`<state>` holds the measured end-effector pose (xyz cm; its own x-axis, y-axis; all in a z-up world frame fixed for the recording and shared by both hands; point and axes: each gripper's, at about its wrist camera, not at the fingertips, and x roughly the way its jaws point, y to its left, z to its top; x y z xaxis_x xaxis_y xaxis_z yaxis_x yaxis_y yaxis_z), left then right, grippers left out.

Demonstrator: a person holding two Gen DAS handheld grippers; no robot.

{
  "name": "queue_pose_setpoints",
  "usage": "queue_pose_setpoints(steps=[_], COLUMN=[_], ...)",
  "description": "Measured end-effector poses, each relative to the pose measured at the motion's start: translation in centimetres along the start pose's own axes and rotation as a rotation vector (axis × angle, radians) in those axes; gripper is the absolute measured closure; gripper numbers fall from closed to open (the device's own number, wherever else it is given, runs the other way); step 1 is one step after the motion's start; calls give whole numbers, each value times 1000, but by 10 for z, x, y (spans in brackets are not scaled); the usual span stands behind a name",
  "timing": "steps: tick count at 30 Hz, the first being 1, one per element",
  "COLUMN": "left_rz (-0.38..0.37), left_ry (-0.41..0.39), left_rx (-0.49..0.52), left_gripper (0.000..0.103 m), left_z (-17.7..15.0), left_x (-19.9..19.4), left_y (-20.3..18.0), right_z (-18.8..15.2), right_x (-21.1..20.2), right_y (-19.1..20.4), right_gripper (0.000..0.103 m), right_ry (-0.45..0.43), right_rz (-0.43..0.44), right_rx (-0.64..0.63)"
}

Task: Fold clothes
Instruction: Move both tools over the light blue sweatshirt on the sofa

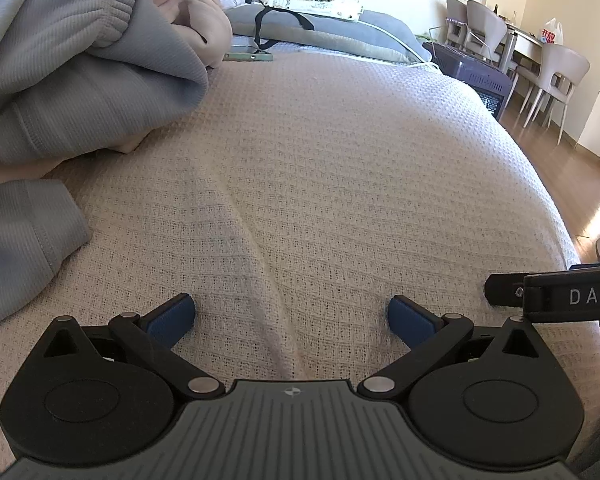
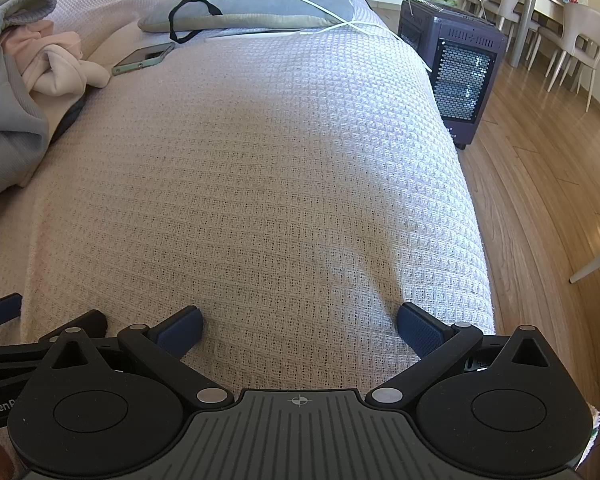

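Both the left hand-held gripper (image 1: 291, 316) and right hand-held gripper (image 2: 299, 322) gape wide, holding nothing, over the bed (image 1: 340, 168). Grey clothes (image 1: 72, 52) and a pink garment (image 2: 56, 64) lie heaped at far left.

Both cameras sit low over the bed (image 1: 320, 152), each looking forward along its own spread fingers (image 1: 176, 316) toward the pillow (image 2: 260, 12) at the far end. Both views share the waffle blanket ahead of the fingers (image 2: 420, 328), the clothes pile (image 2: 16, 92) to their left, and the chairs (image 1: 556, 76) to their right.
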<state>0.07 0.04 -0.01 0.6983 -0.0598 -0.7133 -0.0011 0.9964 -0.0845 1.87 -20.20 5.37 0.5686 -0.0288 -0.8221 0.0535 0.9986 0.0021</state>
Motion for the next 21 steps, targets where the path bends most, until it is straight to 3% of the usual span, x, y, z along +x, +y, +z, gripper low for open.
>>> queue_pose_setpoints(steps=[10, 18, 21], left_rz=[2, 13, 0], left_ry=[1, 8, 64], left_rx=[16, 39, 35], left_gripper=[0, 0, 0], left_z=[11, 6, 12], left_x=[4, 0, 0], left_y=[-3, 1, 5], right_z=[1, 0, -2], right_x=[-7, -47, -71], right_y=[2, 17, 18], right_gripper=[0, 0, 0], right_ry=[-37, -245, -396], right_rz=[-15, -22, -4], right_rx=[2, -62, -51])
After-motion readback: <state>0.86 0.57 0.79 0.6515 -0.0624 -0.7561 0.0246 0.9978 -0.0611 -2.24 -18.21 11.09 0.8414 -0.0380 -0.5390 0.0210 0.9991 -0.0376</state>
